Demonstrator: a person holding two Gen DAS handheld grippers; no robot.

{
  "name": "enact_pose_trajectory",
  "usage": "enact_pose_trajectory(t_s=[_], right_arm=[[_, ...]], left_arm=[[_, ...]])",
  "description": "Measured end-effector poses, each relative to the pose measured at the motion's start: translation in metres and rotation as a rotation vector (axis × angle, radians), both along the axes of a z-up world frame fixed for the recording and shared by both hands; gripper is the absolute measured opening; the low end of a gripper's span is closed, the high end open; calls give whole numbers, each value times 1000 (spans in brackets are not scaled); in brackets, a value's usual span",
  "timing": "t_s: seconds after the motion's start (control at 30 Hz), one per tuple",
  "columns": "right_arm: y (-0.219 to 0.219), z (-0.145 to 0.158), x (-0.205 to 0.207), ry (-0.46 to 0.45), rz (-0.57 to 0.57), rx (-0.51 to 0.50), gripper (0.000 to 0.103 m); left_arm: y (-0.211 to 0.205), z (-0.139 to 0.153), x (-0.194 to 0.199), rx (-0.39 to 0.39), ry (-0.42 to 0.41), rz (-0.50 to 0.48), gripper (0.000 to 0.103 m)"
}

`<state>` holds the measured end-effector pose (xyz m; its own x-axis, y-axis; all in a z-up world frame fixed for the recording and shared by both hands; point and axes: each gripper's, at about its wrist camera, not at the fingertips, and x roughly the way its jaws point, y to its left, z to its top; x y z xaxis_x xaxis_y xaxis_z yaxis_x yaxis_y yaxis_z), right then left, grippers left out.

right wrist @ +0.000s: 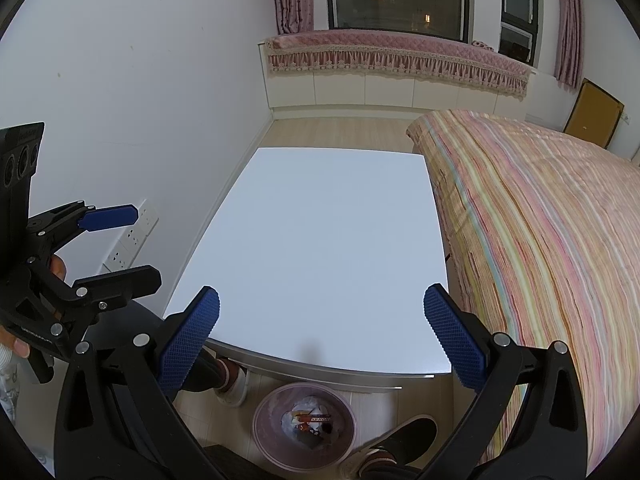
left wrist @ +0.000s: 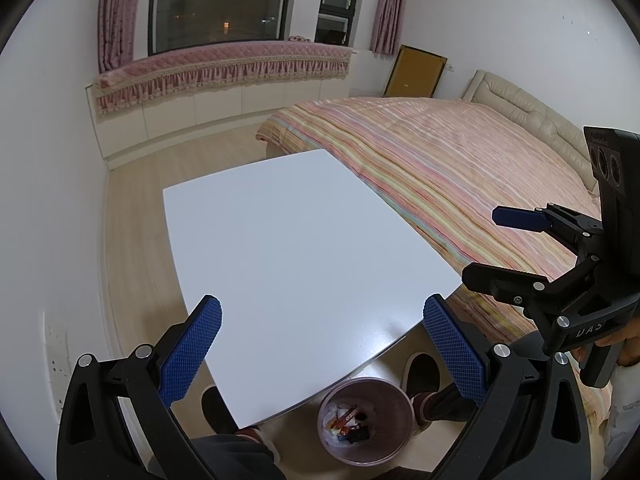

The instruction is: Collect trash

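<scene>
- The left gripper (left wrist: 322, 344) is held with its blue pads spread wide and nothing between them; the right gripper (right wrist: 322, 340) is spread the same way, also empty.
- Below them on the floor, at the near edge of the white table (left wrist: 288, 248), stands a round translucent bin (left wrist: 366, 420). In it lies the trash (left wrist: 346, 420): crumpled white paper and small red, orange and dark wrappers.
- The right wrist view shows a red wrapper (right wrist: 314, 419) with white lettering, too small to read.
- The left wrist view alone shows "UAS" on the other gripper's body, and a pale padded headboard (left wrist: 532, 116).
- Only the right wrist view shows wall sockets (right wrist: 130, 240) beside the table.
- A striped bedspread (right wrist: 540, 216) lies right of the table; farther off, a frilled pink window seat (left wrist: 224, 68) under a dark window.
</scene>
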<state>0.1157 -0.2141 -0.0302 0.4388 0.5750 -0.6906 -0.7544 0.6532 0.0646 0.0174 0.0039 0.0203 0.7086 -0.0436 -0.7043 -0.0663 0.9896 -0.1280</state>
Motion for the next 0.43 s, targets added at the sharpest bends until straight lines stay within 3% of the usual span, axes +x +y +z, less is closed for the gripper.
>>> enact_pose_trajectory(t_s=[0.43], right_arm=[[5, 1, 1, -4, 4, 3, 100]], left_arm=[[4, -1, 5, -5, 13, 4, 97]])
